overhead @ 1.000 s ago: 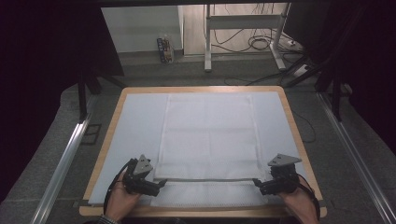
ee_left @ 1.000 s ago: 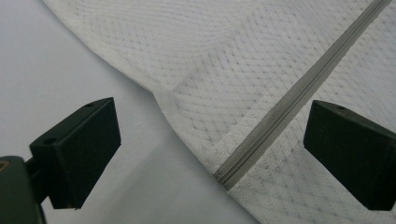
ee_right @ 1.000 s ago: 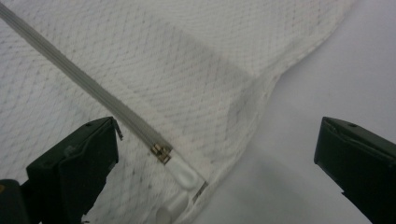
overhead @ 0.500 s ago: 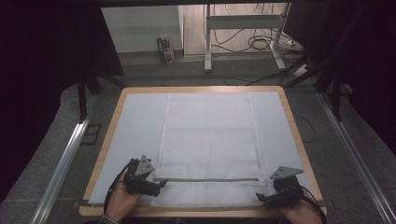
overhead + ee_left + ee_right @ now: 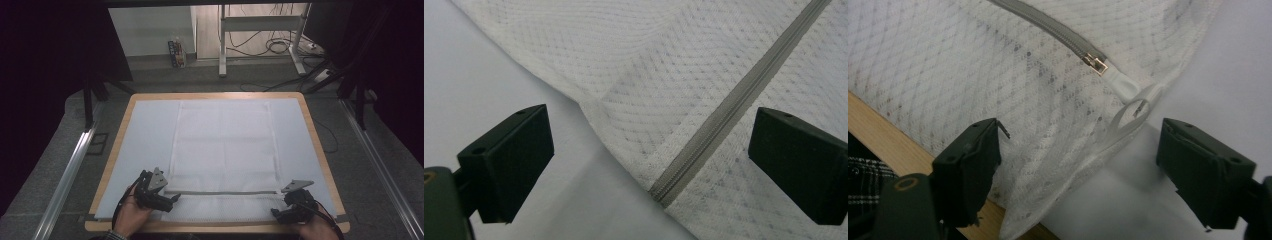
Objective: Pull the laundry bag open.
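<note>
Looks like a lab or recording workshop: wooden-edged table (image 5: 320,150) under a pale mat (image 5: 145,145), black curtains (image 5: 45,60) on both sides, metal rails (image 5: 67,172) along grey carpet, loose cables (image 5: 280,47) beneath a metal desk frame (image 5: 260,25) behind.

The tabletop (image 5: 314,131), rimmed in wood, is covered by a pale sheet (image 5: 145,145). A white mesh bag (image 5: 224,150) is spread flat from far edge to near edge.
</note>
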Action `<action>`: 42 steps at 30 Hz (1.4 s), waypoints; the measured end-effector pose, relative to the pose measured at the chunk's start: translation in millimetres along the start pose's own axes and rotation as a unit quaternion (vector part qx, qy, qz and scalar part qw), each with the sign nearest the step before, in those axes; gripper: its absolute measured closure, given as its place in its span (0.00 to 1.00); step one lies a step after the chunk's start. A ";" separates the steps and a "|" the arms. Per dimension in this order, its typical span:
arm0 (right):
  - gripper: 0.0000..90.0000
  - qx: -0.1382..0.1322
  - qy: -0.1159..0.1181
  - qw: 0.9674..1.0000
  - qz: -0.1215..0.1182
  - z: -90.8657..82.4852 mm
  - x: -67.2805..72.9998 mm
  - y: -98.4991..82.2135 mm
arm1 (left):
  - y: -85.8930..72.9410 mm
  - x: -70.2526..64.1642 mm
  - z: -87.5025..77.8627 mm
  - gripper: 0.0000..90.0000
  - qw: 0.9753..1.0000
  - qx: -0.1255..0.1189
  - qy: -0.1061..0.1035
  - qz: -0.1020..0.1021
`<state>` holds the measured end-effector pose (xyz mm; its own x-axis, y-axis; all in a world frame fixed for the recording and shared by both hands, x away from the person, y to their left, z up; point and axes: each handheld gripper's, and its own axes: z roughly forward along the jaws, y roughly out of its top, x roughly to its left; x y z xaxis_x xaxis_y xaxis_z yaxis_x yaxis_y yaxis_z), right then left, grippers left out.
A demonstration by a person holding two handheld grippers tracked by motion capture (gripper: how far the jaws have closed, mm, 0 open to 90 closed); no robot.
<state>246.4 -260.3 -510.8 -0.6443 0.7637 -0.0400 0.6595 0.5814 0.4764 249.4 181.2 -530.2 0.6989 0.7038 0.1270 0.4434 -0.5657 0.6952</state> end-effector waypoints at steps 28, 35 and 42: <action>0.97 -0.067 0.020 0.998 0.004 -14.8 -8.1 -6.1 | 2.0 -2.7 0.5 0.05 1.000 -0.004 0.001 0.018; 0.97 -0.106 0.005 0.994 -0.025 -23.2 -4.9 -5.0 | 3.0 -3.2 -0.2 0.05 1.000 -0.007 -0.001 0.014; 0.97 -0.138 0.005 0.989 -0.046 -28.8 -2.2 -4.3 | 8.9 -1.8 -0.1 0.06 0.999 -0.011 -0.029 -0.012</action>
<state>233.8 -272.6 -487.5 -0.7014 0.7076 -0.0859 0.4679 0.5479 0.6934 252.0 175.0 -524.2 0.7190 0.6915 0.0692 0.4492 -0.5385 0.7129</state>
